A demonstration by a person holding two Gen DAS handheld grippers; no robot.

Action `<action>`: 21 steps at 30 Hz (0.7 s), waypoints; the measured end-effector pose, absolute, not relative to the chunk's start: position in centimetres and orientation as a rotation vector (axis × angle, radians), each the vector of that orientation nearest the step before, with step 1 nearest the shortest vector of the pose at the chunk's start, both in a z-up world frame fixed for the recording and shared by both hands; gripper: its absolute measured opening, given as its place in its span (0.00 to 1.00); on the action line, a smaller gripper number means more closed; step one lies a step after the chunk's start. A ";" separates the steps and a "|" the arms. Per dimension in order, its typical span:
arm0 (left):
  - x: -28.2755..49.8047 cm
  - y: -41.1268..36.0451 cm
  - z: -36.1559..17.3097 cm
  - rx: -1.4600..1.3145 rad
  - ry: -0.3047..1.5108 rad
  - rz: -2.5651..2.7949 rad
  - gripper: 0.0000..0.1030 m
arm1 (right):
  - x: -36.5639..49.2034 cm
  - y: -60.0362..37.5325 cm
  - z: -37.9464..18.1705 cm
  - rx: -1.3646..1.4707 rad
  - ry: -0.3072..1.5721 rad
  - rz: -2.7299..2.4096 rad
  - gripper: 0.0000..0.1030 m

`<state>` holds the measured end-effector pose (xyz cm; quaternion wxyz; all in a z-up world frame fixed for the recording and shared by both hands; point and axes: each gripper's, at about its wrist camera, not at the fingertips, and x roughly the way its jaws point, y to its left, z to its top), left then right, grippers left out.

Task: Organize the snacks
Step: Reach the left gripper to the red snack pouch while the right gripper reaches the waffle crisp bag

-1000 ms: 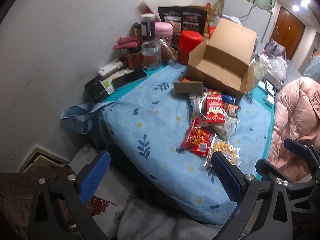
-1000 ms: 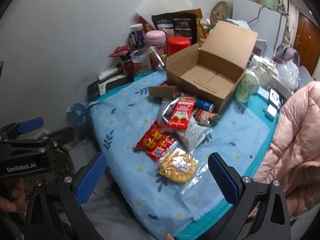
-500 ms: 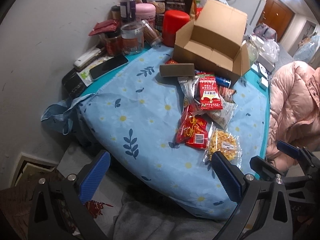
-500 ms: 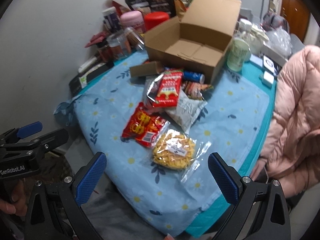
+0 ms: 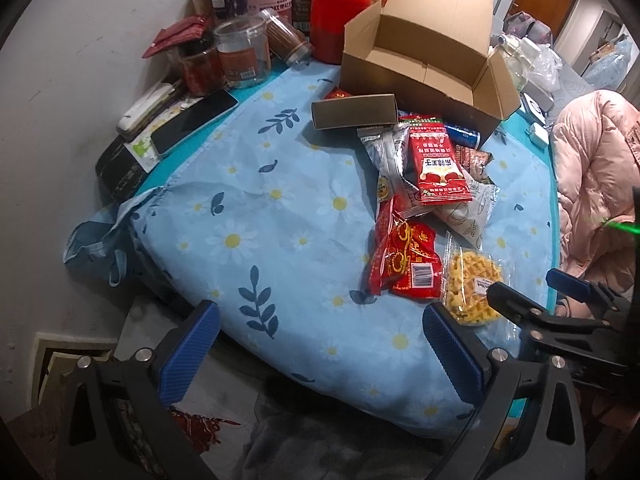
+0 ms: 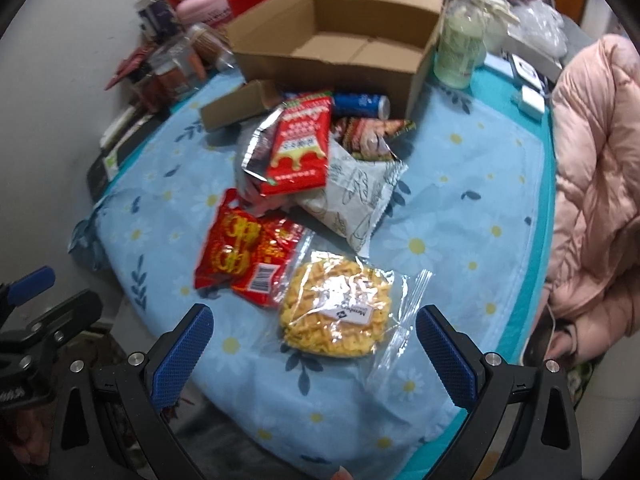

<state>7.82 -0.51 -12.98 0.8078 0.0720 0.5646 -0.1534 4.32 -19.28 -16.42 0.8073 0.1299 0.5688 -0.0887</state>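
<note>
A pile of snack packets lies on the blue flowered cloth [image 5: 256, 216]: a clear bag of yellow crisps [image 6: 340, 312], red packets [image 6: 244, 256], a tall red packet [image 6: 300, 148] and a white patterned bag [image 6: 356, 196]. An open, empty cardboard box [image 6: 340, 40] stands behind them. My right gripper [image 6: 312, 356] is open, just short of the yellow crisps bag, which lies between its fingers' line. My left gripper [image 5: 320, 352] is open and empty over the cloth's near edge, left of the pile [image 5: 420, 200].
Jars and tins [image 5: 240, 52] crowd the back left by the wall, with a phone [image 5: 192, 120] beside them. A small brown box [image 5: 354, 110] lies before the carton. A green bottle [image 6: 458, 48] stands right of the carton. A pink jacket [image 6: 592, 184] is at right.
Both grippers have moved forward and lower toward the table. The right one has closed in on the yellow crisps bag. Nothing on the table has moved.
</note>
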 end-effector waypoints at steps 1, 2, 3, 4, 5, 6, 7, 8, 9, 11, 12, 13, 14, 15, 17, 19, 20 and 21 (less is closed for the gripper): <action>8.0 -0.7 -13.2 0.154 1.211 -0.328 1.00 | 4.5 -19.5 -16.8 0.284 1.218 -0.201 1.00; 8.2 -0.8 -13.5 0.157 1.213 -0.326 1.00 | 4.7 -19.7 -17.3 0.293 1.222 -0.210 1.00; 8.3 -1.0 -13.7 0.159 1.214 -0.322 1.00 | 4.9 -20.0 -18.2 0.305 1.230 -0.221 1.00; 8.6 -1.2 -13.9 0.159 1.213 -0.317 1.00 | 5.1 -20.1 -18.7 0.313 1.243 -0.229 1.00; 8.7 -1.3 -14.2 0.158 1.213 -0.315 1.00 | 5.3 -20.4 -19.5 0.325 1.255 -0.237 1.00; 8.9 -1.5 -14.5 0.157 1.215 -0.309 1.00 | 5.5 -20.7 -20.3 0.340 1.261 -0.247 1.00; 9.1 -1.7 -14.8 0.156 1.219 -0.304 1.00 | 5.7 -20.9 -21.0 0.349 1.270 -0.257 1.00; 9.3 -1.9 -15.2 0.154 1.221 -0.297 1.00 | 5.8 -21.0 -21.7 0.357 1.279 -0.261 1.00; 9.5 -2.0 -15.6 0.151 1.222 -0.287 1.00 | 5.9 -21.2 -22.5 0.369 1.287 -0.270 1.00; 9.9 -2.3 -16.3 0.150 1.224 -0.265 1.00 | 5.9 -21.5 -23.6 0.381 1.306 -0.292 1.00; 10.1 -2.4 -16.6 0.147 1.228 -0.253 1.00 | 5.7 -21.6 -24.1 0.386 1.302 -0.297 1.00; 10.4 -2.4 -17.0 0.139 1.230 -0.241 1.00 | 5.7 -21.7 -24.3 0.390 1.304 -0.299 1.00; 10.5 -2.4 -17.2 0.130 1.230 -0.235 1.00 | 5.6 -21.8 -24.7 0.402 1.311 -0.291 1.00; 10.7 -2.4 -17.5 0.121 1.229 -0.230 1.00 | 5.6 -21.8 -25.0 0.403 1.316 -0.284 1.00; 10.9 -2.5 -18.0 0.111 1.230 -0.228 1.00 | 5.6 -21.2 -25.0 0.343 1.318 -0.276 1.00; 10.9 -2.5 -18.5 0.108 1.232 -0.230 1.00 | 5.8 -20.5 -25.2 0.283 1.337 -0.276 1.00; 10.9 -2.5 -18.6 0.107 1.233 -0.230 1.00 | 5.7 -20.2 -25.3 0.260 1.342 -0.280 1.00; 10.8 -2.6 -18.7 0.105 1.232 -0.231 1.00 | 5.7 -19.9 -25.4 0.242 1.341 -0.287 1.00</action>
